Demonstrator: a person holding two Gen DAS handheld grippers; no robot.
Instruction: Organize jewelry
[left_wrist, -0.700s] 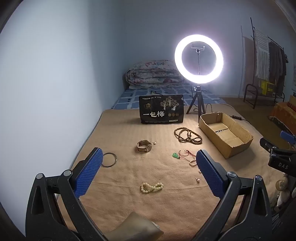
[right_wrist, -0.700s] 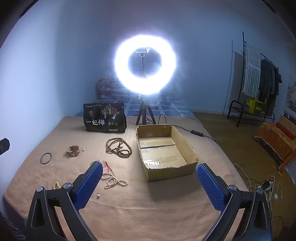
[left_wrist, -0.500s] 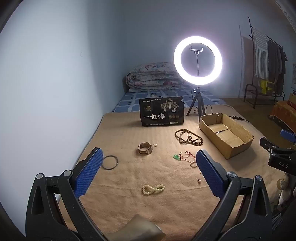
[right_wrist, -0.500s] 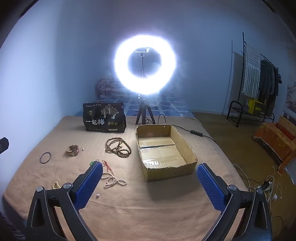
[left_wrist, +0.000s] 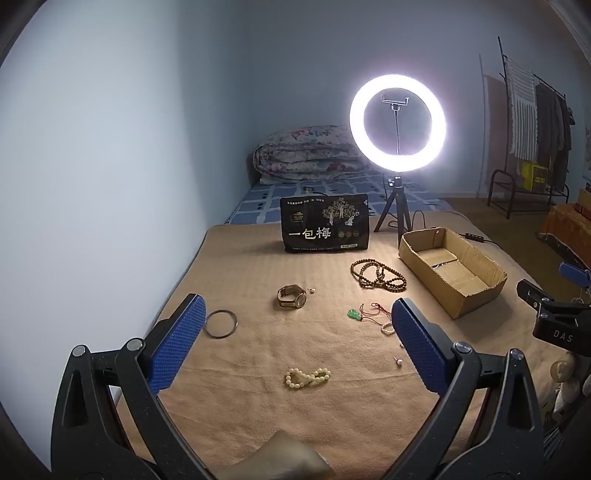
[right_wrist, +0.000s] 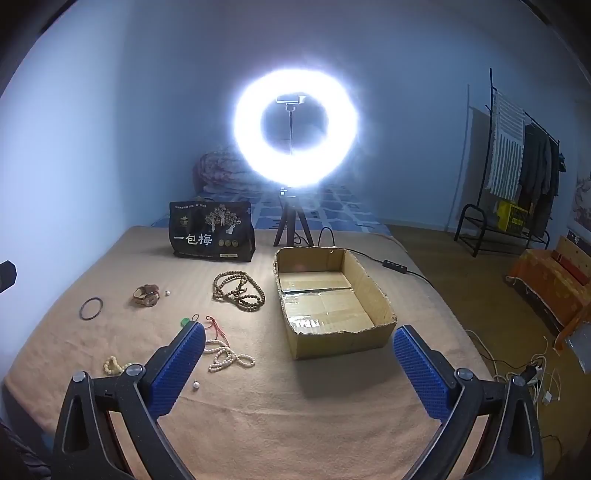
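Both hand-held grippers, left (left_wrist: 295, 321) and right (right_wrist: 297, 345), wide apart, empty.

White bead strand (left_wrist: 388, 328) partly hidden behind left gripper's right finger (left_wrist: 417, 350). Green pendant (right_wrist: 183, 322) mostly covered by right gripper's left finger (right_wrist: 177, 369). Folded quilt (right_wrist: 214, 173) washed out by ring light (right_wrist: 295, 127) glare.

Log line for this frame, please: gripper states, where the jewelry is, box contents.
left gripper: open, empty | right gripper: open, empty | brown bead necklace, watch, cream bracelet: loose on blanket | cardboard box: no jewelry visible
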